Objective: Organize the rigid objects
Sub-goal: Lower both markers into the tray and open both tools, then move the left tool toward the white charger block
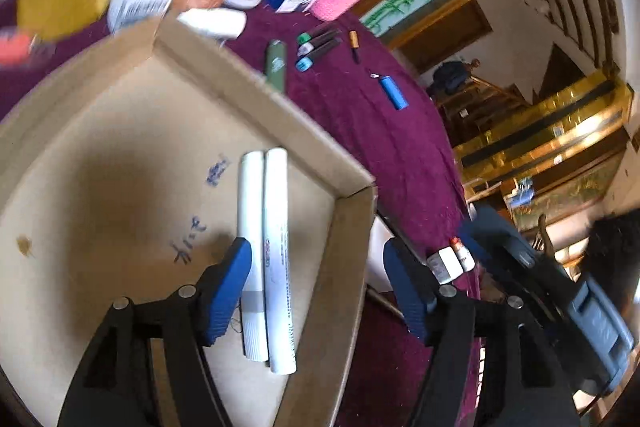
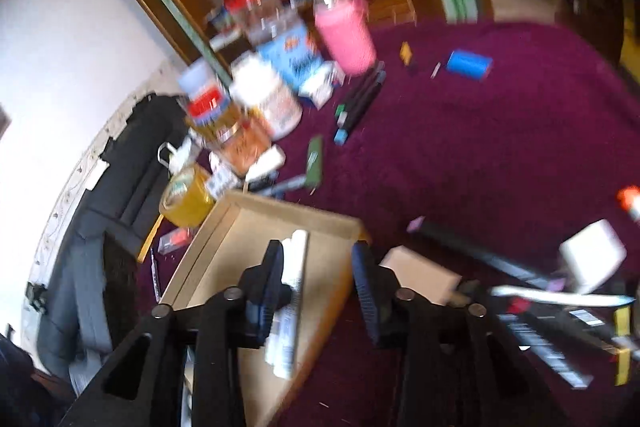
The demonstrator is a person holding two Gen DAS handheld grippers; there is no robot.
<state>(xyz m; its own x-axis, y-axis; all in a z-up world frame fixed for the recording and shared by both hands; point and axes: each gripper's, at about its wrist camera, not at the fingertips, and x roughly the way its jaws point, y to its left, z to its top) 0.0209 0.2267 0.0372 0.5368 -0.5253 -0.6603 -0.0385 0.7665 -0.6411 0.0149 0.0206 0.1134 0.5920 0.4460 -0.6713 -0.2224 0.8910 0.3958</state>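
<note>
A maroon cloth [image 1: 400, 147] carries a cardboard tray [image 1: 256, 83], markers [image 1: 318, 49] and, seemingly, a blue lighter [image 1: 394, 93].

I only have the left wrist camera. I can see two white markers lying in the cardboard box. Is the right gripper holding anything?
Observer: No. The right gripper is open and empty, over the white markers in the cardboard box.
Operator: Is anything beside the box that I'm missing?
Observer: A thin dark pen lies on the purple cloth, off the box's left side.
Operator: And on the other side?
Observer: A small tan card lies close beside the box there.
</note>
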